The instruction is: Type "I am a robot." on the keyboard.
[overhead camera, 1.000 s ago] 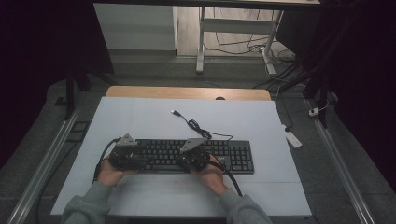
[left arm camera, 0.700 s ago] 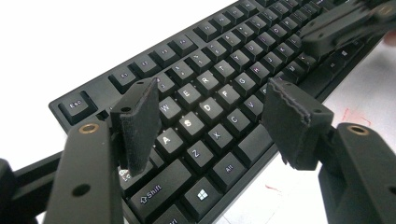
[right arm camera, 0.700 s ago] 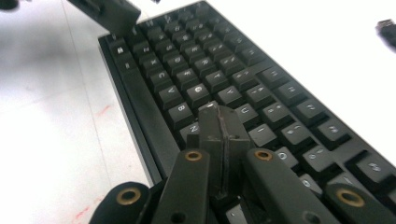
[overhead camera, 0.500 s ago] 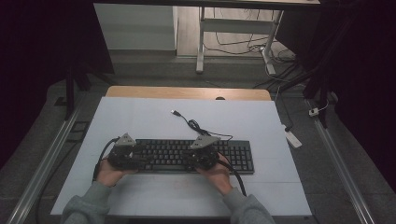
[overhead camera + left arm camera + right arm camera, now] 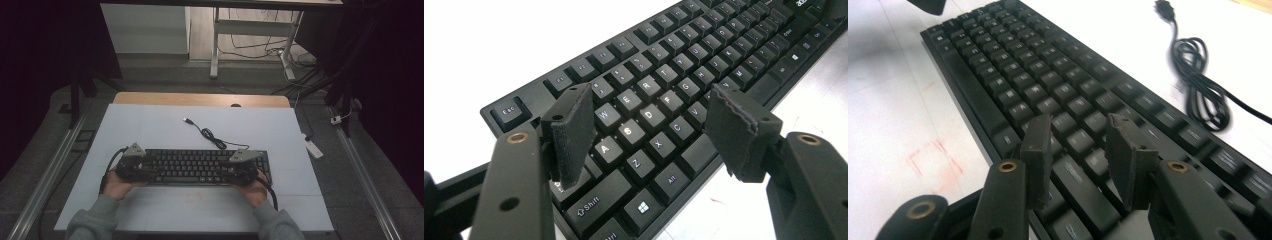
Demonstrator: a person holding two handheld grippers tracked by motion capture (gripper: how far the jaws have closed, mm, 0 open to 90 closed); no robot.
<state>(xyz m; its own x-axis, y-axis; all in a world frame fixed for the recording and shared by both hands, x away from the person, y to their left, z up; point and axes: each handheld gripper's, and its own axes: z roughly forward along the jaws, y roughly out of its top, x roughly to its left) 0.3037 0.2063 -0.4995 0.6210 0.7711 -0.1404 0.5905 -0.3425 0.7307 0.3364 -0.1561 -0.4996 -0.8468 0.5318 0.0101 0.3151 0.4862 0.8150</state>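
A black keyboard (image 5: 200, 166) lies across the near half of the white table top (image 5: 150, 125); its cable (image 5: 210, 135) coils behind it and ends in a loose USB plug (image 5: 187, 120). My left gripper (image 5: 150, 169) hovers over the keyboard's left end, jaws wide apart above the letter keys (image 5: 644, 112), nothing between them (image 5: 649, 125). My right gripper (image 5: 227, 172) hangs over the right part of the keyboard (image 5: 1048, 95), its jaws a narrower gap apart (image 5: 1075, 150) and empty. The coiled cable (image 5: 1198, 85) lies beyond the keys.
A wooden strip (image 5: 200, 99) borders the table's far edge. A white power strip (image 5: 314, 147) lies on the floor to the right, and a metal rail (image 5: 45, 175) runs along the left. Desk legs and cables (image 5: 250, 45) stand beyond the table.
My right gripper has slid rightward along the keyboard, from near its middle toward its right part. The left gripper stays at the left end.
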